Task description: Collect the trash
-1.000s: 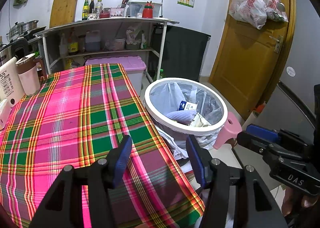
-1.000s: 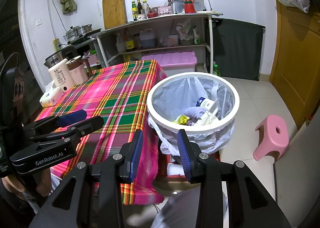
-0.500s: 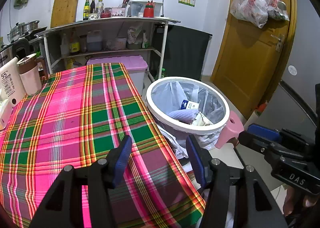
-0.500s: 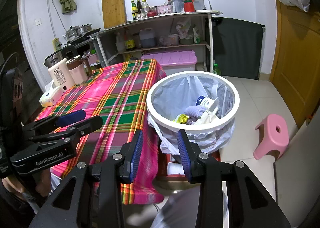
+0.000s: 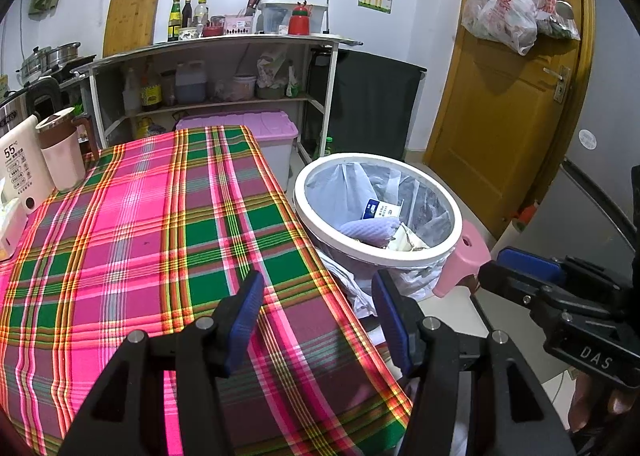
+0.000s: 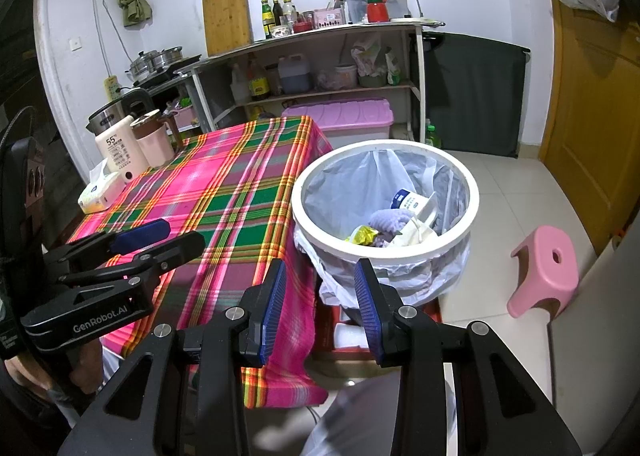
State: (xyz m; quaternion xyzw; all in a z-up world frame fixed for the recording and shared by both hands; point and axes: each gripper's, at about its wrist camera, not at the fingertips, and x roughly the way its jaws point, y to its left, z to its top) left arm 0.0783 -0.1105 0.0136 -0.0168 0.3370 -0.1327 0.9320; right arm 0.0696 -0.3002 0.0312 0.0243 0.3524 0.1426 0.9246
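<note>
A white-rimmed trash bin (image 5: 424, 252) (image 6: 472, 192) lined with a clear bag stands on the floor beside the table. Inside it lie a blue-and-white carton (image 6: 410, 201), a purple cloth (image 5: 370, 228), a yellow wrapper (image 6: 362, 234) and pale paper scraps. My left gripper (image 5: 318, 288) hovers over the table's near corner, open, nothing between its blue pads. My right gripper (image 6: 320, 276) hangs in front of the bin, open and empty too. Each gripper shows in the other's view: the right one (image 5: 520, 272) at the right edge, the left one (image 6: 168, 236) at the left.
The table under the pink and green plaid cloth (image 5: 152, 232) carries a white appliance (image 6: 120, 154), a pink jug (image 6: 154, 144) and a tissue pack (image 6: 100, 196) at its far left. A pink stool (image 6: 548, 268) stands right of the bin. A shelf unit, purple storage box (image 6: 340, 116) and wooden door (image 5: 504, 96) lie behind.
</note>
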